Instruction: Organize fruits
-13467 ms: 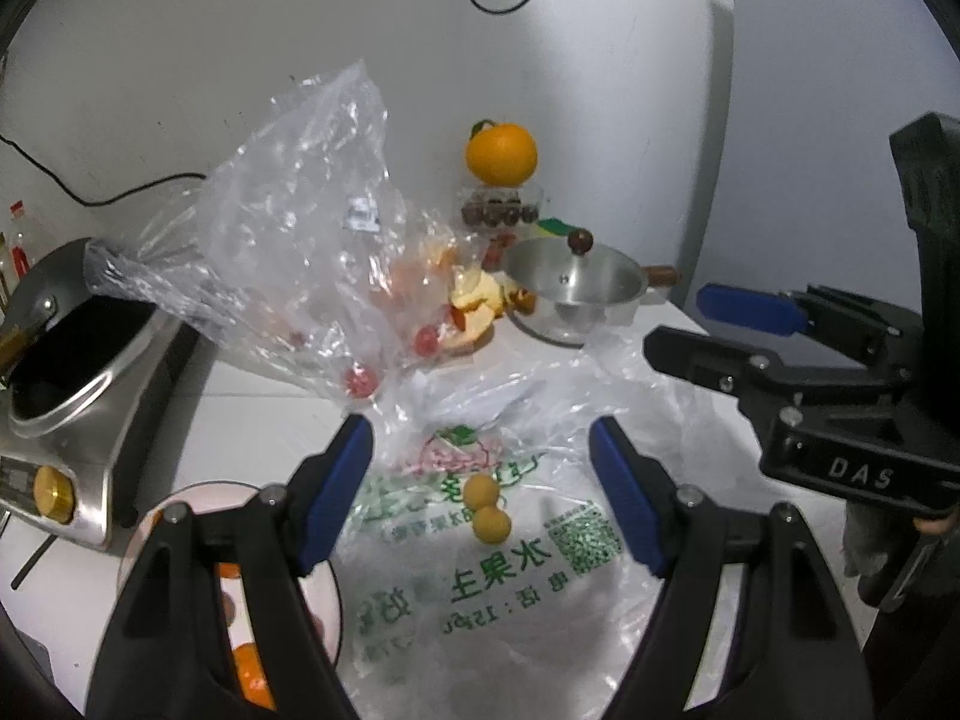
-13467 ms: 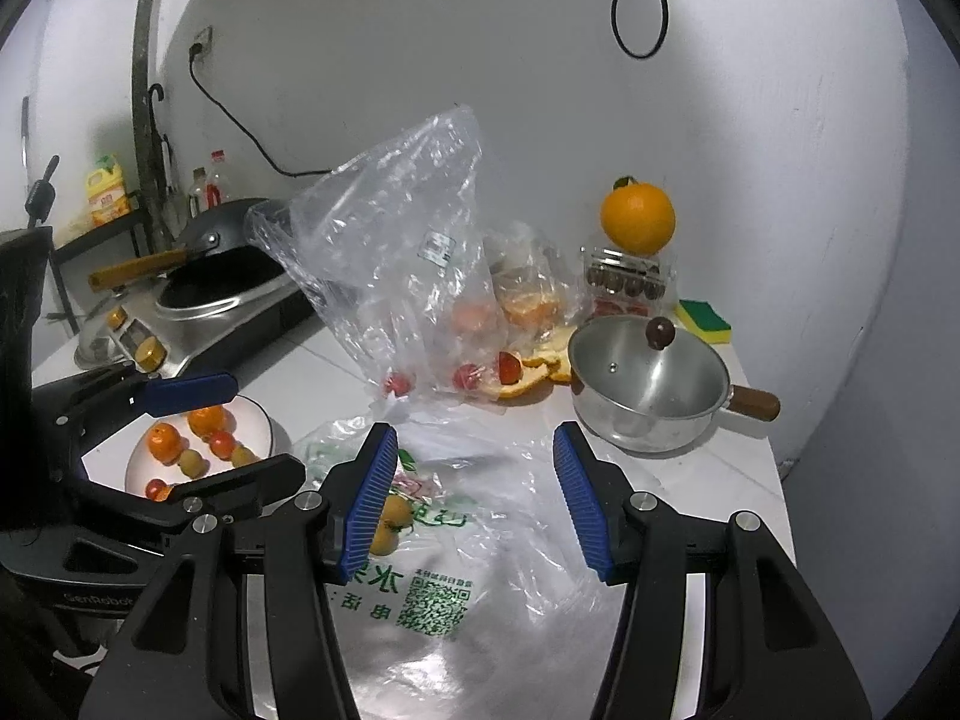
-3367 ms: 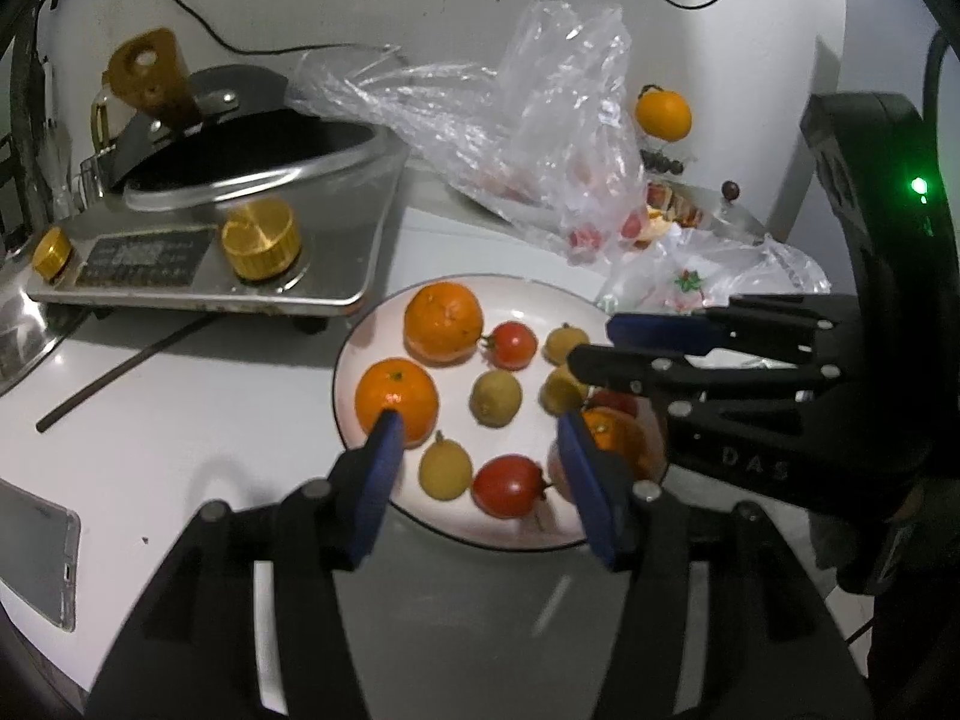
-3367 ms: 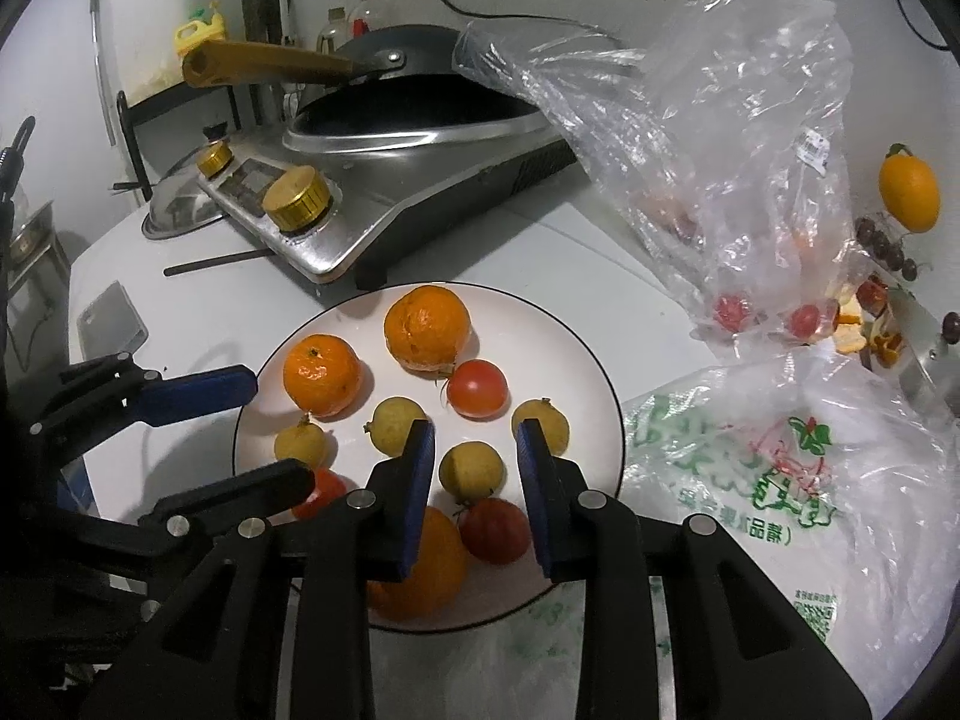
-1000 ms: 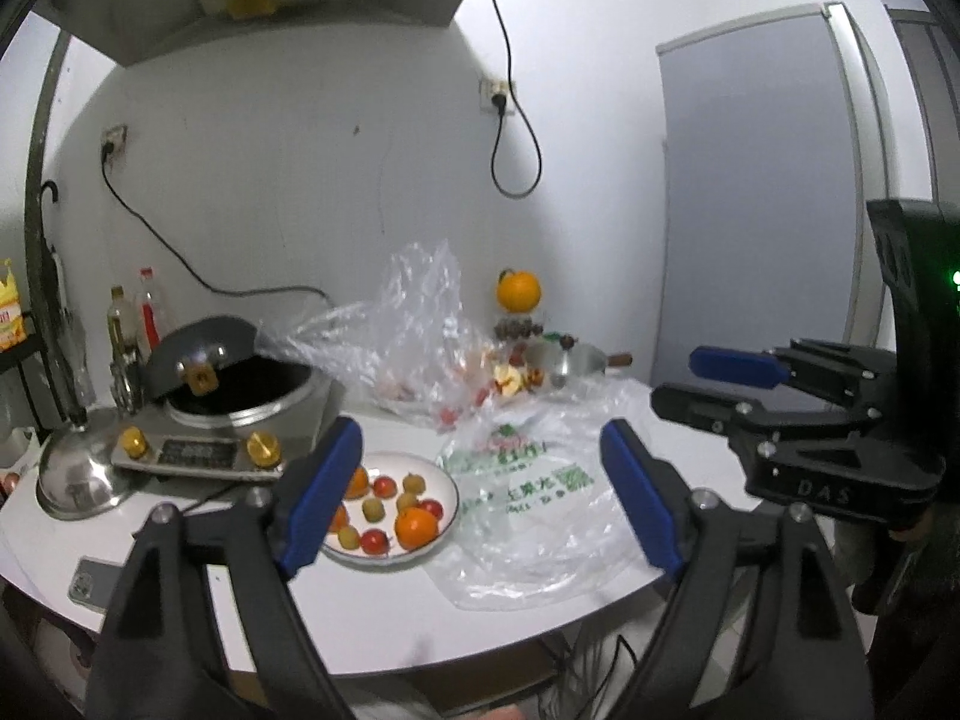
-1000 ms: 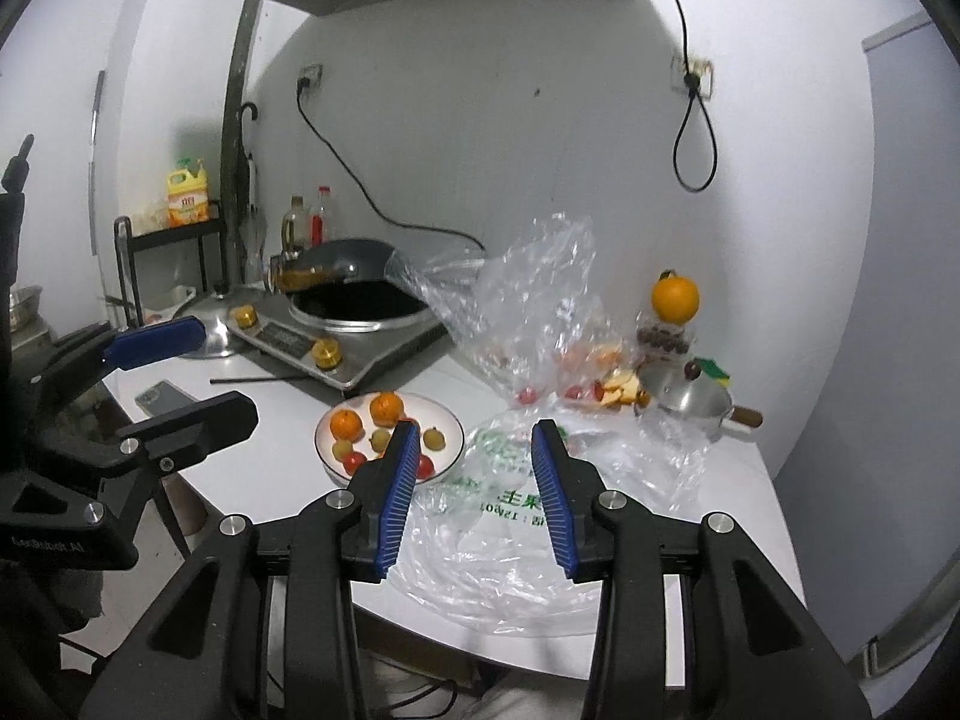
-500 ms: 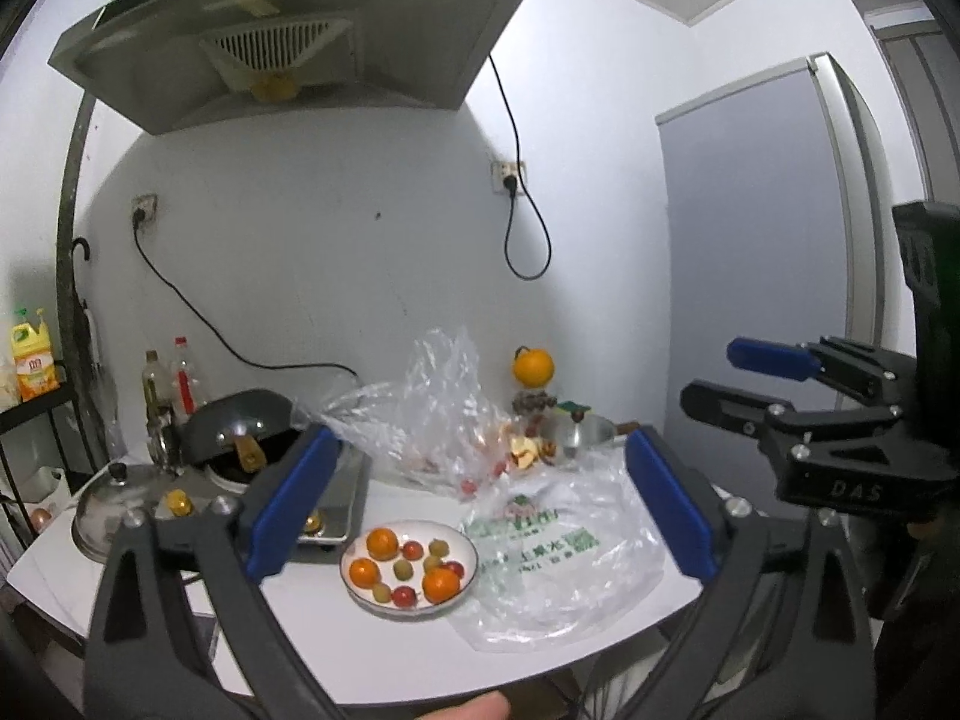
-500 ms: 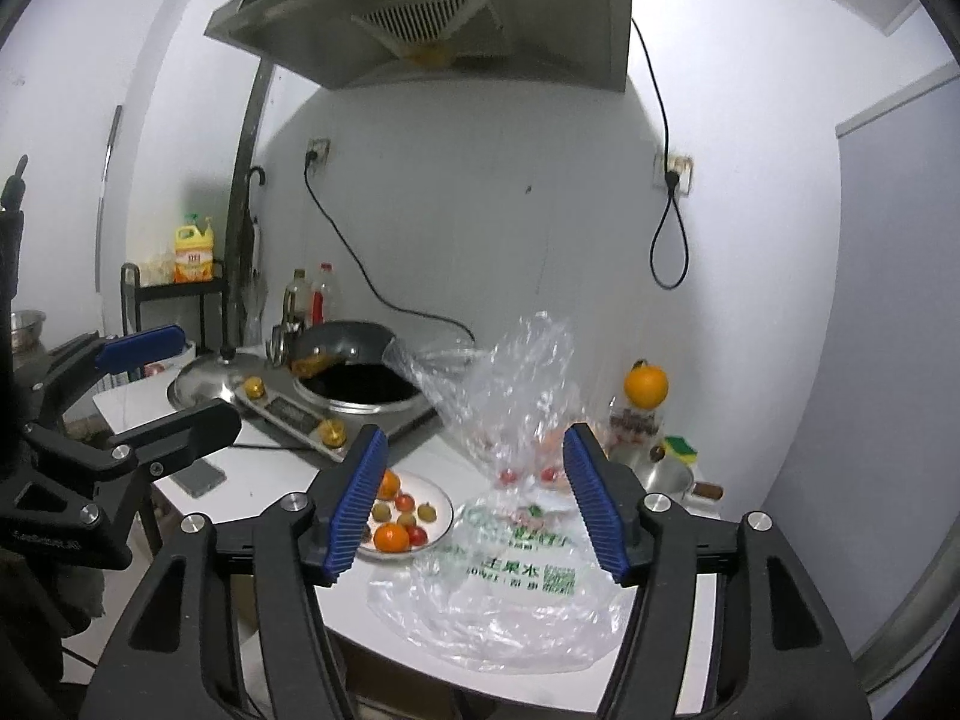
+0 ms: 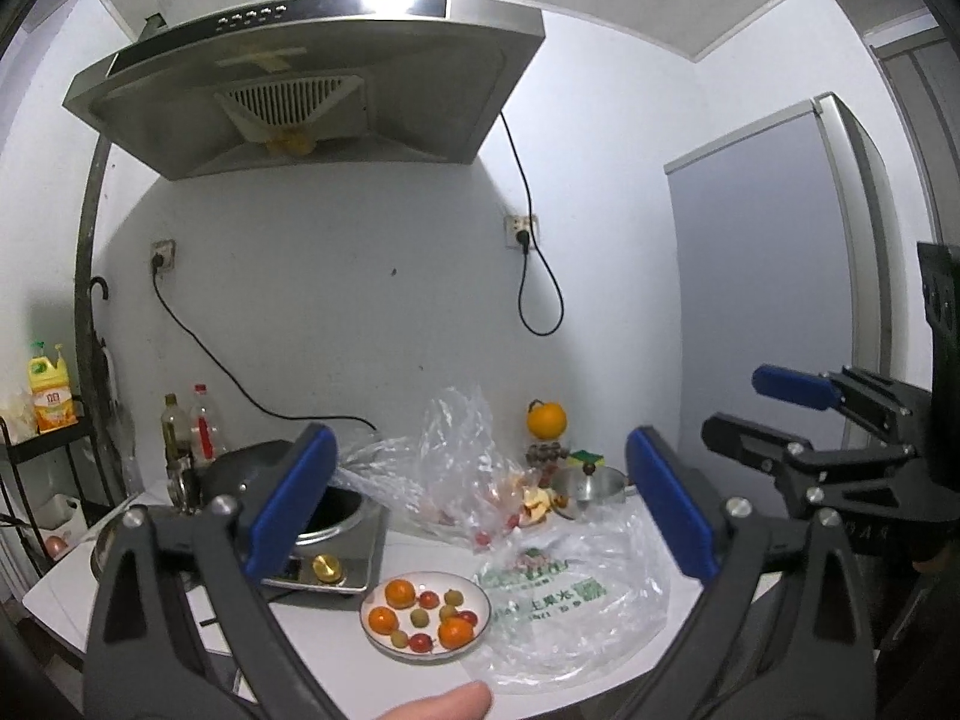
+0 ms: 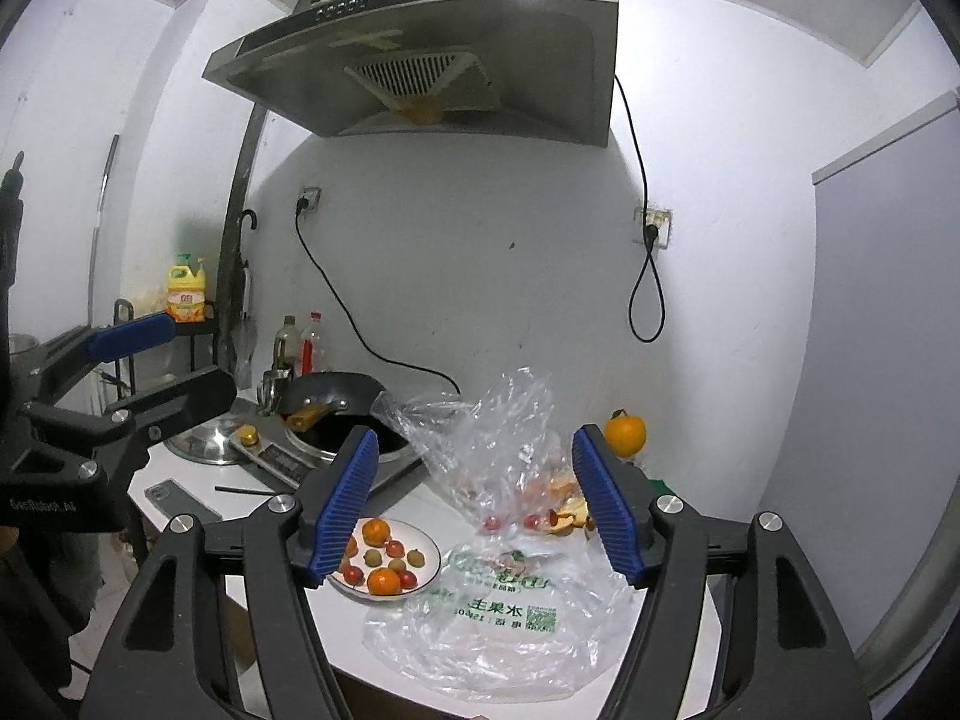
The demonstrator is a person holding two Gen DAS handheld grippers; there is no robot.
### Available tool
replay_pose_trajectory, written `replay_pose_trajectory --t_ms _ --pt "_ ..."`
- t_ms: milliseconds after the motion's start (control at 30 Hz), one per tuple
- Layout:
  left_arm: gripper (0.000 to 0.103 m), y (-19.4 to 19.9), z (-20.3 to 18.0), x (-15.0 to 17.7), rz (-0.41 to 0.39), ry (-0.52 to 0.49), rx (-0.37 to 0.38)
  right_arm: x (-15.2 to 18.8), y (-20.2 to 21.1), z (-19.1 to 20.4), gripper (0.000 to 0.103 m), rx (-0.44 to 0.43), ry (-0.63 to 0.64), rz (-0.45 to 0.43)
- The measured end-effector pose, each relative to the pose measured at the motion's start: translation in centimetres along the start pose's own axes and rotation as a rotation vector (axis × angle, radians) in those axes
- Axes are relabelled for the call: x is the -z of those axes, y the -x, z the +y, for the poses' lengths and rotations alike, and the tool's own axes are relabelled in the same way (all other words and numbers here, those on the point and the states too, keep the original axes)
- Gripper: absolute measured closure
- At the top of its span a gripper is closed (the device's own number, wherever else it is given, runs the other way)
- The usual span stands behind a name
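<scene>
Both hand-held grippers, left (image 9: 480, 510) wide and right (image 10: 474, 504) having just been opening, are empty and well back from the surface (image 10: 336, 612). Fruits fill the plate (image 10: 432, 546) at 9 o'clock of the printed bag (image 10: 510, 618); sorting looks finished, the next move likely a stop.

Green Chinese print runs across the flat plastic bag (image 10: 498, 606) lying between and beyond the right tongs' fingers; "水果" can be made out, with a green QR code beside it. The yellow bottle (image 10: 186, 295) far left carries a label too small to read.
</scene>
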State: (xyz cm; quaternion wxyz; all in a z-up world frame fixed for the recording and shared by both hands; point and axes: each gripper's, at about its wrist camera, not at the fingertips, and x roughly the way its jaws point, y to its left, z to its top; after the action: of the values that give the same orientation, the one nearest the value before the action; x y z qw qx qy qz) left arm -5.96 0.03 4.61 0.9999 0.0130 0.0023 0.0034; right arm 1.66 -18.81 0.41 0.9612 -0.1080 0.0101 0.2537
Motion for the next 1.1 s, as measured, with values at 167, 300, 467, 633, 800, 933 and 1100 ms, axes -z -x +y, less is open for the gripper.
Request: replay_pose_trajectory --t_ms 167,300,467,633,800,933,1100 --pt "0.005 0.5 -0.3 -1.0 -0.03 -0.024 -0.009 -0.7 0.2 -0.2 0.032 0.013 -0.004 -0.022" --pt "0.005 0.8 -0.5 -1.7 -0.051 -0.039 -0.014 -1.0 0.4 -0.4 0.031 0.025 -0.011 -0.037" --pt "0.005 0.9 -0.4 -2.0 -0.059 -0.029 -0.015 -1.3 0.7 -0.6 0.031 0.033 -0.016 -0.05" --pt "0.005 0.9 -0.3 -2.0 -0.061 -0.024 -0.018 -1.4 0.7 -0.5 0.031 0.033 -0.013 -0.047" --pt "0.005 1.0 -0.4 -1.9 -0.06 -0.025 -0.021 -1.3 0.7 -0.5 0.031 0.032 -0.014 -0.046" --pt "0.005 0.8 -0.6 -1.8 -0.052 -0.032 -0.021 -1.3 0.6 -0.5 0.031 0.03 -0.013 -0.039" --pt "0.005 0.6 -0.7 -1.8 -0.045 -0.032 -0.02 -1.4 0.6 -0.7 0.031 0.03 -0.016 -0.035"
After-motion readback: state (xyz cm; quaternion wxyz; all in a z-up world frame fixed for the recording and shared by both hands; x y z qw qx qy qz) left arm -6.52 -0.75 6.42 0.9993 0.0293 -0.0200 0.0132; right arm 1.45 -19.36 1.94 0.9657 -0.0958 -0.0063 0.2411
